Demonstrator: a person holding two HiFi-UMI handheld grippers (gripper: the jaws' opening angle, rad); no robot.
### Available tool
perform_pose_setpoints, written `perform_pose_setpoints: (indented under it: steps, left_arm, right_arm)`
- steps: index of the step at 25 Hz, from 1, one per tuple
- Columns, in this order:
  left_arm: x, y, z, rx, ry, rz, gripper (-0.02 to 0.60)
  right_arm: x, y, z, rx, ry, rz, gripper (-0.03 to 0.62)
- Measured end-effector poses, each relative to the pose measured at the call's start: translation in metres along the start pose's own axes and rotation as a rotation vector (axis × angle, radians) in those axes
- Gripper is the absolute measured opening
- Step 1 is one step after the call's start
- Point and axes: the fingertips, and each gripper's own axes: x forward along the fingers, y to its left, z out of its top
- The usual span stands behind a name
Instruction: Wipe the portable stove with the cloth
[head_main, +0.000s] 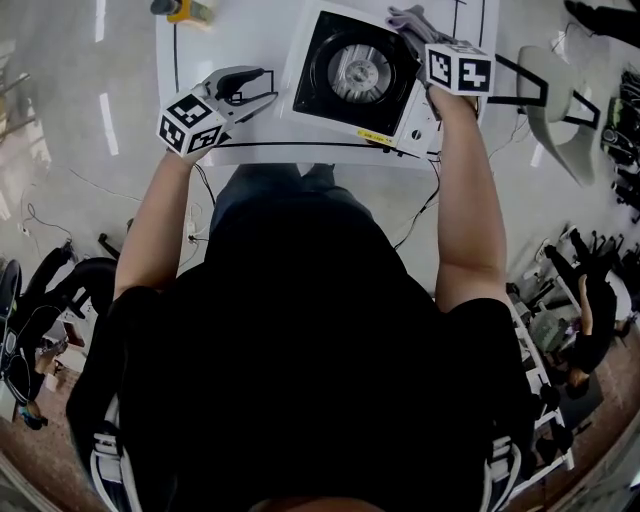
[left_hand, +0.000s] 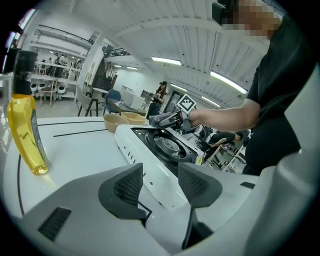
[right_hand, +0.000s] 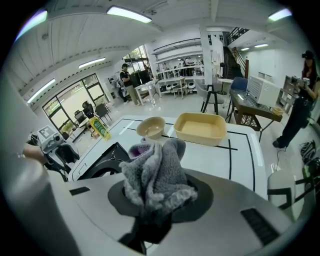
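Note:
The white portable stove (head_main: 330, 110) with a black top and round burner (head_main: 358, 70) sits on the white table. My right gripper (head_main: 415, 25) is over the stove's far right corner, shut on a bunched grey cloth (right_hand: 157, 175), also seen in the head view as a grey cloth (head_main: 408, 18). In the left gripper view the stove (left_hand: 145, 160) lies just beyond my open left gripper (left_hand: 160, 187), whose jaws hold nothing. In the head view the left gripper (head_main: 245, 95) hovers just left of the stove.
A yellow liquid bottle (left_hand: 26, 127) stands on the table's left part. A tan bowl (right_hand: 151, 127) and a tan rectangular tub (right_hand: 203, 128) sit at the far side of the table. Black lines mark the tabletop (head_main: 250, 40). Chairs and gear surround the table.

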Motion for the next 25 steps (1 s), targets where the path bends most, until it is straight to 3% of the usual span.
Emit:
perform_pose_setpoints:
  steps: [9,16,19,25]
  left_arm:
    - [0.012,-0.025,0.006,0.007,0.003,-0.018,0.233]
    - [0.013,-0.034,0.009,0.013,-0.003,-0.011,0.233]
    - [0.015,-0.04,0.004,0.014,0.001,-0.016,0.232]
    - [0.012,-0.046,-0.003,0.011,0.003,-0.017,0.233]
  right_arm:
    - [-0.04,-0.044,-0.027,0.057,-0.001,-0.059,0.114]
    - [-0.062,-0.065,-0.033,0.041,-0.026,-0.122,0.114]
    - [-0.069,-0.08,-0.033,-0.018,-0.024,-0.21,0.114]
    - [-0.07,-0.091,-0.045,-0.27,0.062,-0.4,0.113]
